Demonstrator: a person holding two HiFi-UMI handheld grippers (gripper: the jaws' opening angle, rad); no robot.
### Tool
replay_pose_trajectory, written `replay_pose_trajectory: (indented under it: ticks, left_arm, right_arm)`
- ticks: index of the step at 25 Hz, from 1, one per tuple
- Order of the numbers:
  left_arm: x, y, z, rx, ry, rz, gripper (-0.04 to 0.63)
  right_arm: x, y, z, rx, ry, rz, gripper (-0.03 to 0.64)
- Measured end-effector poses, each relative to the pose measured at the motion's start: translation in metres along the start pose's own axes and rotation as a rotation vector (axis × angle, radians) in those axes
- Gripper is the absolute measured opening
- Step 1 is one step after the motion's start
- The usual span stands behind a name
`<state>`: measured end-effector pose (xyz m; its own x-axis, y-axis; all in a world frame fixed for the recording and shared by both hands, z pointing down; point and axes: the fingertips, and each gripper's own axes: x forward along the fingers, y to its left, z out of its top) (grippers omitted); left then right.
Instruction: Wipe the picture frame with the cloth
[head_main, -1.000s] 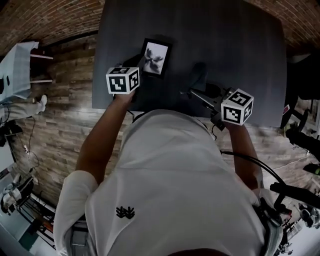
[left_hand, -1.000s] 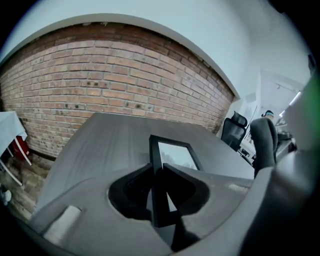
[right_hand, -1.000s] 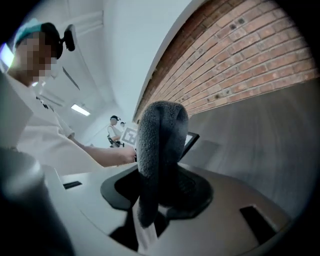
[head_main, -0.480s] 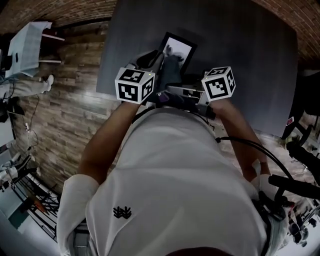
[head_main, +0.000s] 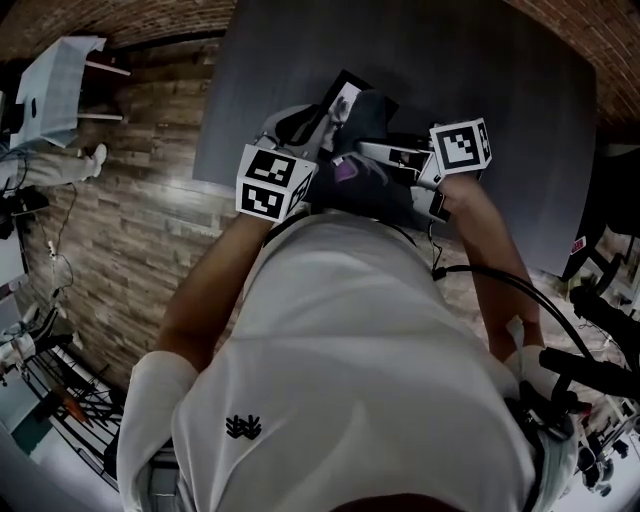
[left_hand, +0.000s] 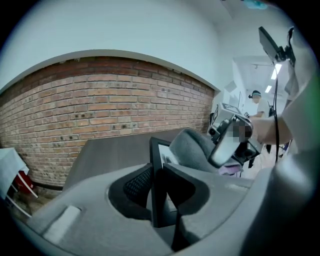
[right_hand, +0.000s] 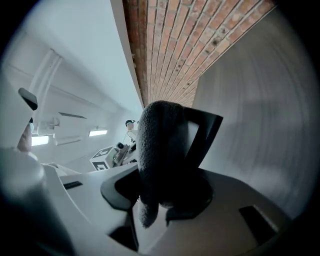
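At left: left gripper (left_hand: 156, 176) clamped on the black edge of the picture frame (left_hand: 156, 150), frame upright over the dark table (head_main: 480, 80). At right: right gripper (right_hand: 160, 202) pinching the grey cloth (right_hand: 160, 150), cloth against the frame's face. Markings: square black-and-white markers on 2 cubes; emblem on white shirt (head_main: 248, 425). Ceiling lights (right_hand: 97, 133) in right gripper view only; wooden floor (head_main: 130, 230) in head view only.

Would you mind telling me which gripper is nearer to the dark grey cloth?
Right. The right gripper clamps the dark grey cloth; the left gripper grips the edge of the black picture frame, cloth just beyond.
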<state>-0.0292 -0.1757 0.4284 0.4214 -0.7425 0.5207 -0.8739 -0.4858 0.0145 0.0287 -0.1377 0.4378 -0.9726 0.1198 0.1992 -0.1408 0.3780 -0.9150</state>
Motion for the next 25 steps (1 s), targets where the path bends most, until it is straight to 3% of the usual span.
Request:
replay_pose_trajectory:
  ticks: [4, 14, 25]
  left_arm:
    - [-0.004, 0.008, -0.001, -0.008, -0.004, 0.008, 0.074]
    - [0.0, 0.021, 0.01, -0.022, -0.031, 0.008, 0.074]
    - [-0.016, 0.034, 0.001, -0.026, -0.047, -0.043, 0.074]
  right_arm:
    - [0.003, 0.009, -0.002, 0.003, -0.014, 0.008, 0.141]
    - [0.048, 0.022, -0.051, 0.053, 0.108, 0.055, 0.141]
    - [0.032, 0.016, -0.008, 0.04, -0.019, -0.007, 0.141]
